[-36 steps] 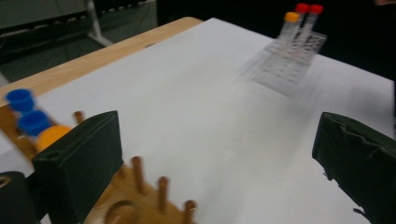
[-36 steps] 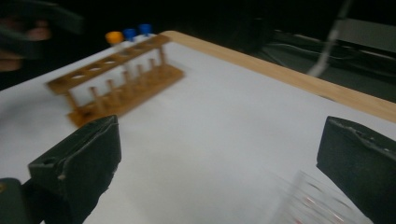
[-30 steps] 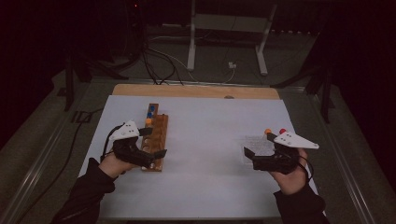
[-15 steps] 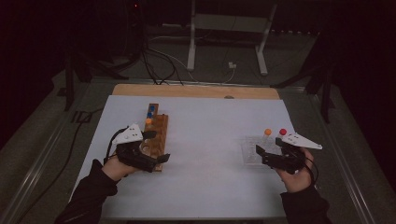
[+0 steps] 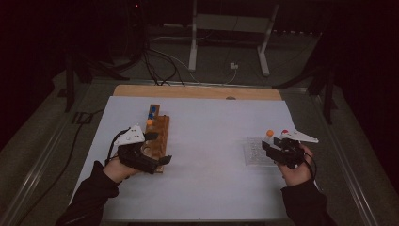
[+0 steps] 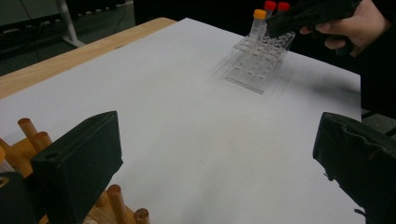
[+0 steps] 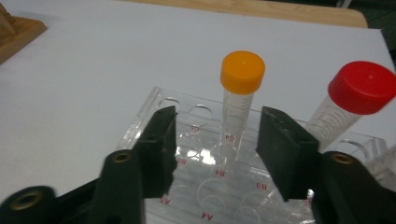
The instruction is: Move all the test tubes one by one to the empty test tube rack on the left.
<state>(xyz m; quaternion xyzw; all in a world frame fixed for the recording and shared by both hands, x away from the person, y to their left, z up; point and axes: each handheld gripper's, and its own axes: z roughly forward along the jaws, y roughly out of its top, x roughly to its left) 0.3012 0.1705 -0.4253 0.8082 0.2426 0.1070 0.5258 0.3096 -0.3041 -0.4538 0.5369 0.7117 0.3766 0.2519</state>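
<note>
A clear tube rack (image 7: pixel 187 154) (image 5: pixel 256 151) lies on the white sheet at the right. An orange-capped tube (image 7: pixel 242 74) (image 5: pixel 269 133) and a red-capped tube (image 7: pixel 359 91) (image 5: pixel 284 132) stand upright in it. My right gripper (image 7: pixel 222 149) (image 5: pixel 277 149) hangs low over the rack. Its jaws have just been closing, and they flank the orange-capped tube's lower part without touching it. My left gripper (image 6: pixel 215 172) (image 5: pixel 149 157) stands wide open at the near end of a wooden rack (image 5: pixel 160 129), with bare sheet between its jaws and wooden pegs (image 6: pixel 30 135) beside one jaw.
Blue and orange caps (image 5: pixel 150 116) sit at the wooden rack's far end. The white sheet (image 5: pixel 207 141) covers most of a wooden table (image 5: pixel 197 92). Cables and metal stand legs (image 5: pixel 193 42) lie on the floor beyond the far edge.
The right hand has sunk and shifted slightly toward the clear rack, bringing its gripper down by the tubes. The left hand has kept still at the wooden rack.
</note>
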